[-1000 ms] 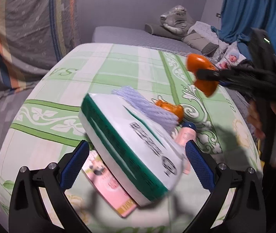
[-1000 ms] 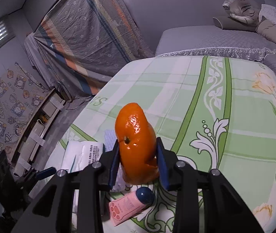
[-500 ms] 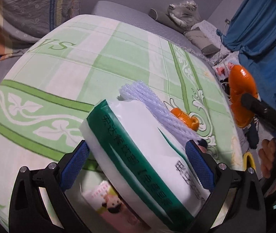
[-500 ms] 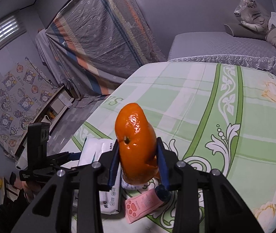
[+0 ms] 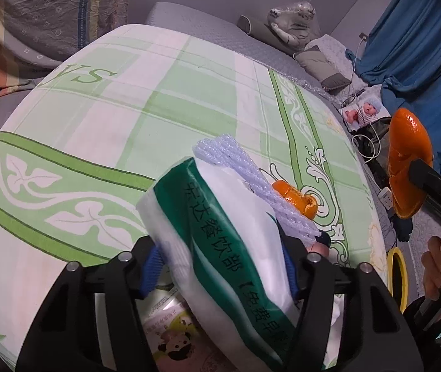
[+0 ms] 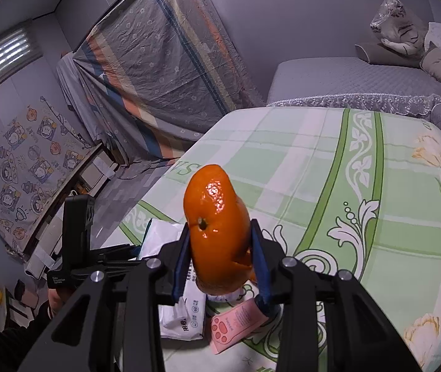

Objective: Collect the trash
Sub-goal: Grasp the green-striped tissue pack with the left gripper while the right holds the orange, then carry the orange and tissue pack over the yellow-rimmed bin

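Over the bed (image 6: 313,161), right tongs (image 6: 220,254) tilt downward.

hidden: pink printed carton (image 5: 170,341) mostly under white-and-green tissue pack (image 5: 220,248) | pink paw-print tube (image 6: 235,322) cap behind right gripper's finger | cut off: yellow ring (image 5: 398,276) at black housing | unclear: tissue pack's lower print, blurred
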`<action>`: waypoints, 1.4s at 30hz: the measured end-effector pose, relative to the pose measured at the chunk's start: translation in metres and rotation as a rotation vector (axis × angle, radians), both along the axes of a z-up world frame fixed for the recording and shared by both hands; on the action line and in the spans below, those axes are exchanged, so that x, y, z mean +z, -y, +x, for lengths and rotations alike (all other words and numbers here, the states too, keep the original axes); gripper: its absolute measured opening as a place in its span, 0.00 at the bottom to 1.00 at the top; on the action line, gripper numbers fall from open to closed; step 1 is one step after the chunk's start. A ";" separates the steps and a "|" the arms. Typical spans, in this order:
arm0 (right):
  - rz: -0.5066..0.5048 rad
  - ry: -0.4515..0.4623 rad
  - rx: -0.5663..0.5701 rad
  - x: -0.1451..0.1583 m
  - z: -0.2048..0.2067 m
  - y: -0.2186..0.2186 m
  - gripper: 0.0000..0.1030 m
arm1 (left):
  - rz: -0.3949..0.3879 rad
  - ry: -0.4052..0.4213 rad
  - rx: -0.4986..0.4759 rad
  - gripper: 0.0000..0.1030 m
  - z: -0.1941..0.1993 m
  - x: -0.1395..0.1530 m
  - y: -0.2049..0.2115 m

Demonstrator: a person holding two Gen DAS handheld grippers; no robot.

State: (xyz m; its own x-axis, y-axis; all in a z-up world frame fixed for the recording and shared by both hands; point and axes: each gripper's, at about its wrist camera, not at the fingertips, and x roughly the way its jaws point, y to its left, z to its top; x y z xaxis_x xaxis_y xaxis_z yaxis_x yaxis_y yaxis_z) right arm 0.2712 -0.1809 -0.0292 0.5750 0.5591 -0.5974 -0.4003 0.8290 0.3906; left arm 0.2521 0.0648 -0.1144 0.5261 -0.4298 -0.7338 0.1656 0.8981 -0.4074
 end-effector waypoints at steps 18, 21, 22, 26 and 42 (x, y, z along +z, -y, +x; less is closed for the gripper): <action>0.070 0.050 -0.059 0.024 -0.056 0.039 0.33 | -0.042 0.333 -0.050 0.49 -0.081 0.089 -0.003; 0.084 0.043 -0.075 0.022 -0.067 0.048 0.33 | -0.047 0.355 -0.076 0.49 -0.089 0.096 0.006; 0.085 0.041 -0.082 0.021 -0.071 0.051 0.33 | -0.047 0.359 -0.085 0.49 -0.090 0.097 0.008; 0.094 0.037 -0.119 0.018 -0.087 0.067 0.33 | -0.048 0.367 -0.136 0.49 -0.099 0.100 0.031; 0.108 0.074 -0.487 0.013 -0.177 0.206 0.33 | -0.054 0.470 -0.459 0.50 -0.121 0.125 0.178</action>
